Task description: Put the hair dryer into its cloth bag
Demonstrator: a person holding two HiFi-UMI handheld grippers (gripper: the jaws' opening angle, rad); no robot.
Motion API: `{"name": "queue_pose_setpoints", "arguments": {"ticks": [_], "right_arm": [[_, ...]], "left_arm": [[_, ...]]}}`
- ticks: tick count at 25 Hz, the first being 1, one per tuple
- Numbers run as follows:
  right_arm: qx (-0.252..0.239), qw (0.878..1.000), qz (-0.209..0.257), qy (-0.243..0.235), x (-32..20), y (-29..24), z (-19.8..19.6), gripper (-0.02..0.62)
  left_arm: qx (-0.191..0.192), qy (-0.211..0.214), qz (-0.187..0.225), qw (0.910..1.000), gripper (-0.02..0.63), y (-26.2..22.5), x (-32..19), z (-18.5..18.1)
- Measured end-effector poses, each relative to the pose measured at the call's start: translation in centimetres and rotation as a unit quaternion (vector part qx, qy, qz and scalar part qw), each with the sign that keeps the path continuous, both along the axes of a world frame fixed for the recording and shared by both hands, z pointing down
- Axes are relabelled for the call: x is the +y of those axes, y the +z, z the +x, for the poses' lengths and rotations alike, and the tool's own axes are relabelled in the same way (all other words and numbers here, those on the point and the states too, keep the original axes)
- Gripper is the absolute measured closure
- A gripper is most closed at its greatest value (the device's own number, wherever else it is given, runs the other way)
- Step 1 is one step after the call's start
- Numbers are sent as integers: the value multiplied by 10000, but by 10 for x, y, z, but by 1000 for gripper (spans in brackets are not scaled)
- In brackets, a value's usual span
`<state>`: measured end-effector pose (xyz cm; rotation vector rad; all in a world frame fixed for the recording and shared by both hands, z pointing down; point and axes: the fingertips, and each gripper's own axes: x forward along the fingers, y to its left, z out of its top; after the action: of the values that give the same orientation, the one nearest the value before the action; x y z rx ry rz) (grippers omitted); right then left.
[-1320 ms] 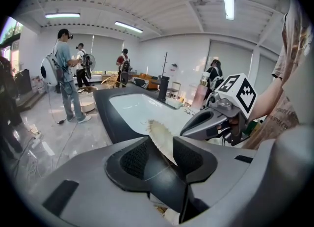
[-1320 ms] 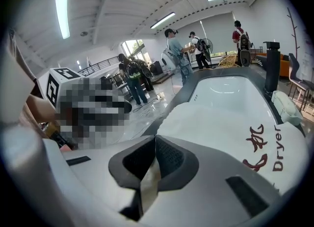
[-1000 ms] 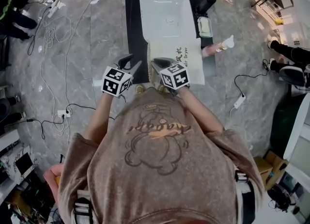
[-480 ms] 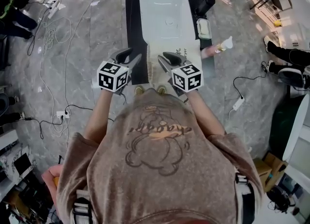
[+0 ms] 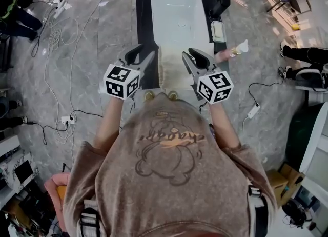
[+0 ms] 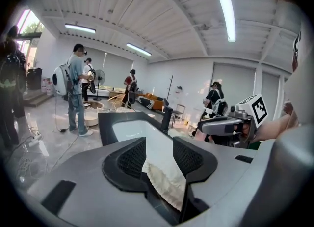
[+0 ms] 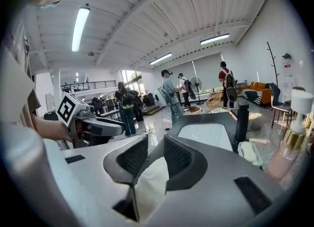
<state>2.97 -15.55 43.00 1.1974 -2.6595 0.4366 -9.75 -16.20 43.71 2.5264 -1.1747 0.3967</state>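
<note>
The cream cloth bag (image 5: 171,69) hangs bunched between my two grippers, over the front of the dark counter (image 5: 145,31). My left gripper (image 5: 141,56) is shut on the bag's left edge, and the cloth (image 6: 164,182) shows deep between its jaws. My right gripper (image 5: 193,59) holds the right edge, with cloth (image 7: 147,184) between its jaws. These jaws have widened a little within the last second and still grip the cloth. A black object (image 5: 220,0) stands beside the basin; I cannot tell whether it is the hair dryer.
A white basin (image 5: 179,15) is set in the counter behind the bag. A pale dish (image 5: 218,30) and a pink pump bottle (image 5: 230,52) stand at its right. Cables and power strips (image 5: 66,120) lie on the grey floor. Other people stand farther off in the room.
Both grippers have risen, and the right one has moved to the right. The bag, lying flat on the counter before, now hangs gathered and narrower between them.
</note>
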Motion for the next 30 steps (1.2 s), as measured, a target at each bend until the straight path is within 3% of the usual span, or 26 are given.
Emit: {"name": "queue_pose_setpoints", "arguments": {"ticks": [7, 12, 13, 16, 19, 30], "right_arm": [[-118, 9979, 566, 275, 6, -18, 10, 491], [-220, 9955, 782, 484, 4, -20, 18, 545], [-199, 9953, 788, 520, 4, -19, 19, 562], [-218, 9945, 802, 644, 4, -15, 24, 601], [-233, 9940, 798, 712, 5, -12, 27, 597], [-130, 9934, 727, 882, 2, -1, 31, 595]], "left_arm": [[106, -308, 640, 9974, 439, -21, 0, 0], [309, -565, 838, 9944, 444, -24, -3, -6], [308, -614, 863, 9939, 474, -24, -2, -8], [302, -737, 903, 9927, 556, -20, -2, -11], [283, -802, 863, 9926, 588, -14, -1, -13], [364, -1020, 763, 9912, 588, -3, 0, -23]]}}
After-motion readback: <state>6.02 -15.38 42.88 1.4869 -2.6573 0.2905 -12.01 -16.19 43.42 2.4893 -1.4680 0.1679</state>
